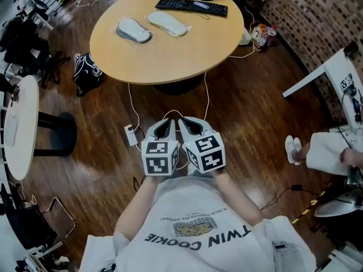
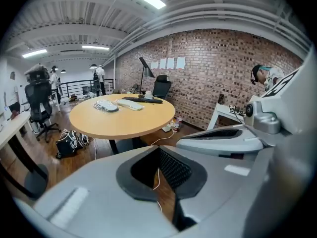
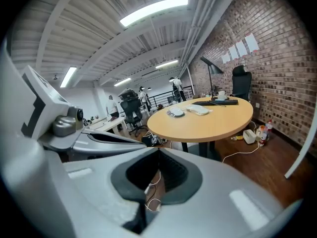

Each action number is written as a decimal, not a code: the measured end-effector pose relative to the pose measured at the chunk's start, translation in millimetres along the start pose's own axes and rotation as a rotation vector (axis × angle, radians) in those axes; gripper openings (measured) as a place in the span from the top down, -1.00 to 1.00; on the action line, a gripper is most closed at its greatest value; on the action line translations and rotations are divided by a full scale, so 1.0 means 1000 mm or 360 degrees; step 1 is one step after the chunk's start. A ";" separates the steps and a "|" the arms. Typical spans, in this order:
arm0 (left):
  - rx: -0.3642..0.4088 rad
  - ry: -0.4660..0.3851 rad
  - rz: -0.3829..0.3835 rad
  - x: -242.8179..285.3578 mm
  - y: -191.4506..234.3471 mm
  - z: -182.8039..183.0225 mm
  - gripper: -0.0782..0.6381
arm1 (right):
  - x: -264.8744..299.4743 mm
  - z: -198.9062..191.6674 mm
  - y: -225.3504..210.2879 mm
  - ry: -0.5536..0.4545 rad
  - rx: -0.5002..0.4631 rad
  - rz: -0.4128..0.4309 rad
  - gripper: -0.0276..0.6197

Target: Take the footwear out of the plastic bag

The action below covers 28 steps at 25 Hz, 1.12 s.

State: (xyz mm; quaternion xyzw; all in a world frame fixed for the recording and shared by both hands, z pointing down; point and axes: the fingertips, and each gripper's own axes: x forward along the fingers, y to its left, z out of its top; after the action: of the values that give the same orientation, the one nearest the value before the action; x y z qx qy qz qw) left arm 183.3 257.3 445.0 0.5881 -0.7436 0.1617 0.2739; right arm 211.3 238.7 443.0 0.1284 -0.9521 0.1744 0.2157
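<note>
On far side of the round desk [image 1: 170, 55], grey shoe [image 1: 134, 30] & pale shoe [image 1: 167, 23] lie side by side, each in a clear plastic bag [image 1: 146, 40]. Their long axes run roughly left-right; toe ends unclear. L gripper [image 1: 165, 123] & R gripper [image 1: 186, 122], both closed & empty, are over the floor [image 1: 255, 112], well short of the shoes.

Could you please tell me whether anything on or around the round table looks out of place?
Nothing looks spilled or damaged. The plastic-wrapped footwear lies flat on the table near the keyboard. Only the white cables trailing across the floor to a power strip look untidy.
</note>
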 end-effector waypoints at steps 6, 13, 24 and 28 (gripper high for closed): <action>0.0046 0.0010 -0.0083 0.044 0.011 0.022 0.77 | 0.032 0.018 -0.034 -0.0021 0.0029 -0.0089 0.91; 0.0079 0.0034 -0.0200 0.105 0.052 0.057 0.77 | 0.093 0.049 -0.069 0.0004 0.0069 -0.0199 0.91; 0.0215 0.0093 -0.0420 0.194 0.150 0.142 0.77 | 0.211 0.128 -0.113 0.0018 0.0228 -0.0393 0.91; 0.0289 0.0102 -0.0493 0.224 0.182 0.169 0.77 | 0.242 0.147 -0.131 0.0010 0.0310 -0.0469 0.91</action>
State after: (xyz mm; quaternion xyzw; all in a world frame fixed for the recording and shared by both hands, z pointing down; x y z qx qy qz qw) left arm -63.8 32.9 459.1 0.7124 -0.6174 0.2028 0.2649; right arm -12.0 22.8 465.4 0.2863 -0.9009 0.2327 0.2284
